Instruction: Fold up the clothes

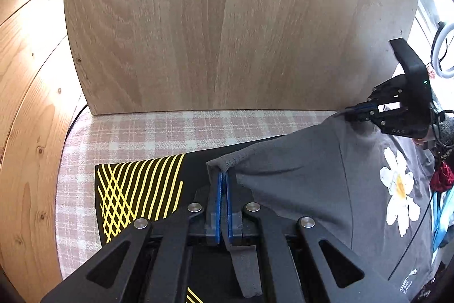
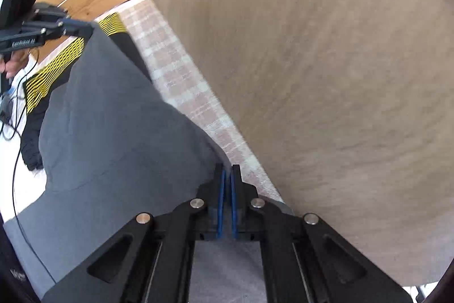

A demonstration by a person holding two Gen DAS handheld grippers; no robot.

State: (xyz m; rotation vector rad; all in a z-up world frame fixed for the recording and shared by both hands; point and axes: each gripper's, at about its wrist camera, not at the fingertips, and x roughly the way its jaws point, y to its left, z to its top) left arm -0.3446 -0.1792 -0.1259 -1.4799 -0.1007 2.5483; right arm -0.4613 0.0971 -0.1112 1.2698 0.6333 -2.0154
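Note:
A grey T-shirt (image 1: 306,183) with a white flower print (image 1: 398,189) lies over a black garment with yellow stripes (image 1: 133,189) on a pink checked cloth. My left gripper (image 1: 223,175) is shut on the shirt's ribbed edge, and grey fabric hangs down between its blue pads. In the right wrist view the same grey shirt (image 2: 113,127) spreads to the left, and my right gripper (image 2: 228,175) is shut on its far edge. Each wrist view also shows the other gripper, the right one (image 1: 354,111) and the left one (image 2: 85,26), pinching the shirt.
A pale wooden panel (image 1: 227,19) stands upright just behind the checked cloth (image 1: 159,129). Orange pine boards (image 1: 25,75) rise at the left. A white ring light (image 1: 442,53) and coloured clothes (image 1: 441,178) are at the far right. Black cables (image 2: 17,132) trail beside the shirt.

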